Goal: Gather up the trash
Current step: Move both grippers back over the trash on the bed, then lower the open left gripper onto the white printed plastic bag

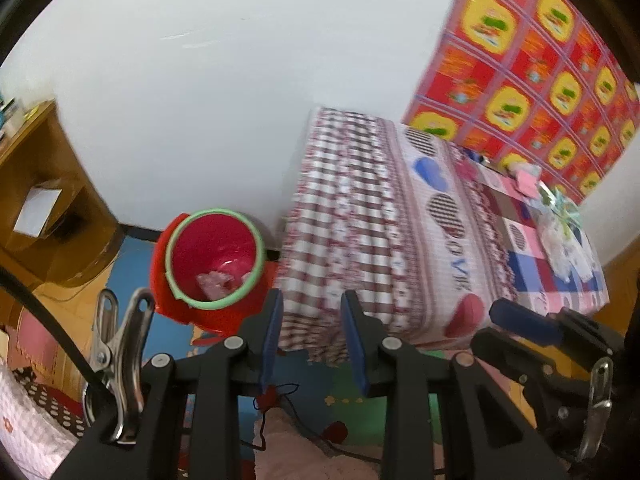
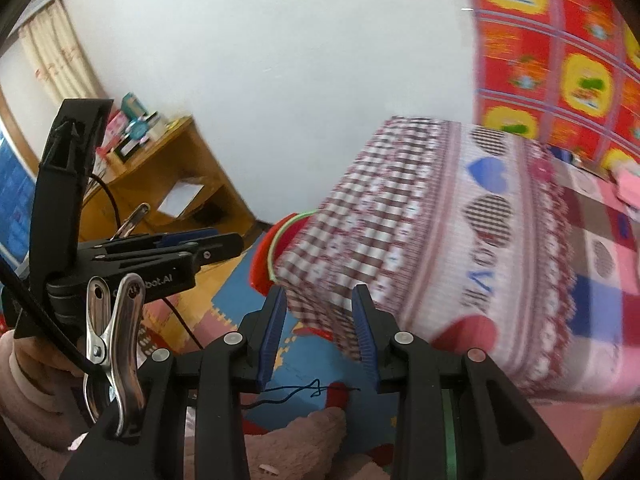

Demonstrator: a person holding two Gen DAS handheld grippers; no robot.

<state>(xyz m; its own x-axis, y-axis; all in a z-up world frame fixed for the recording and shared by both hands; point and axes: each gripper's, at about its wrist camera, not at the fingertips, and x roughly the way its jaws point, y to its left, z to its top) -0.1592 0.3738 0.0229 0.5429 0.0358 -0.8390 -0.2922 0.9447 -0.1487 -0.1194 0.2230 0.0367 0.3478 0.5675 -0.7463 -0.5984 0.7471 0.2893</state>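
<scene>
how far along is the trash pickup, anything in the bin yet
Done: the red bin on the floor by the covered table already holds some crumpled pale scraps. In hand: nothing; both the left tool and the right tool have nothing between their pads. Left: a cluster of wrappers and paper sits on the tabletop's far end.

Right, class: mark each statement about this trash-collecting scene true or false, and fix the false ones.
1. The red bin has a green rim. True.
2. The bin is empty. False: some pale crumpled stuff lies at its bottom.
3. The left tool grips a wrapper. False: nothing sits between its blue pads.
4. A checked cloth hangs beside the bin. True.
5. The right tool holds nothing. True.
</scene>
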